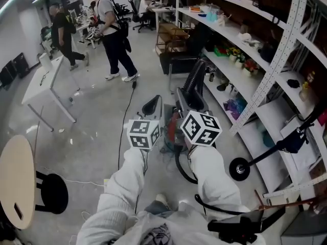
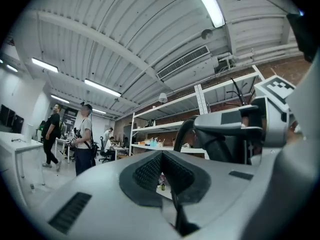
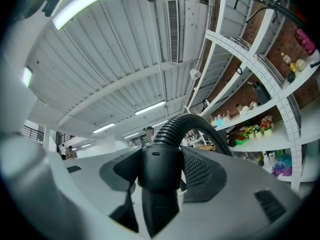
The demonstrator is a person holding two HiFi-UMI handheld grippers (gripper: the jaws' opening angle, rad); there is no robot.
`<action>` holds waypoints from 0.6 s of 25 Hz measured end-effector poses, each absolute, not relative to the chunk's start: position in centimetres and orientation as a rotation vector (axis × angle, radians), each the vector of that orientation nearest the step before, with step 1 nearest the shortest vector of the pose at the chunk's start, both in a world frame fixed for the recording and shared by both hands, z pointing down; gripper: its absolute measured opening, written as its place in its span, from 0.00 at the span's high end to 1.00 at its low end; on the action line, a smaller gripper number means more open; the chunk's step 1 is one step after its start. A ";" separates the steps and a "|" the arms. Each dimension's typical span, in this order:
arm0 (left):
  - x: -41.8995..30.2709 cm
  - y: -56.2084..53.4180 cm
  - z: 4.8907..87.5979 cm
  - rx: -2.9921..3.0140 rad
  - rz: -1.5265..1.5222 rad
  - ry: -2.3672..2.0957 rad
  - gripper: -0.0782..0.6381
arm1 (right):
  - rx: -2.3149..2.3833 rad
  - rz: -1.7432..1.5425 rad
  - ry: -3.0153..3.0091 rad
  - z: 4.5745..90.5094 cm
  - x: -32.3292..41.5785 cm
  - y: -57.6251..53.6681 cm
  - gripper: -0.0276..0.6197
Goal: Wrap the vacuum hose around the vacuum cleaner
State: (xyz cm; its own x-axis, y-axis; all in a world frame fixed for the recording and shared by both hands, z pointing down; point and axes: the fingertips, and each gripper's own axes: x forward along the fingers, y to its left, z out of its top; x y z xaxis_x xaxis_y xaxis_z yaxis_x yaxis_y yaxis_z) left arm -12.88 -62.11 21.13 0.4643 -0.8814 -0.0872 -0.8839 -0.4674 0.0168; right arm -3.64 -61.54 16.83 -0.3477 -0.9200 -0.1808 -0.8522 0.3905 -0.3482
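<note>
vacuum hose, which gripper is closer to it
Right. The right gripper is clamped on the end cuff of the vacuum hose; the left gripper is beside it, off the hose.

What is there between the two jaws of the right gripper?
The vacuum hose: its black end cuff sits clamped between the jaws of the right gripper, shown in the right gripper view.

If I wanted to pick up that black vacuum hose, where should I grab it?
Take the smooth, stiff cuff at the end of the vacuum hose, a jaw on each side, coming in roughly along its length. It looks firm and round; the ribbed part arches away and would probably flex. The right gripper grips it so.
</note>
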 end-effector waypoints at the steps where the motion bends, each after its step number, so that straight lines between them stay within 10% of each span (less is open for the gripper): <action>1: -13.8 -63.8 20.8 -2.659 0.118 1.596 0.89 | -1.541 -0.272 2.311 16.7 -4.6 -63.1 0.59; 15: -24.6 -84.6 24.8 -2.659 0.066 1.677 0.89 | -1.535 -0.308 2.338 18.4 -12.7 -87.6 0.59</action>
State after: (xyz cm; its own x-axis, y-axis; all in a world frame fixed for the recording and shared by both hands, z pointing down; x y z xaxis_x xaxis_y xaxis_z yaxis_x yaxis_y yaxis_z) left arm -24.57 -84.56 24.84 0.4300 -0.9022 -0.0338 -0.9021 -0.4309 0.0247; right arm -12.72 -87.58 18.44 -0.3674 -0.9177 -0.1510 -0.8473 0.3972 -0.3526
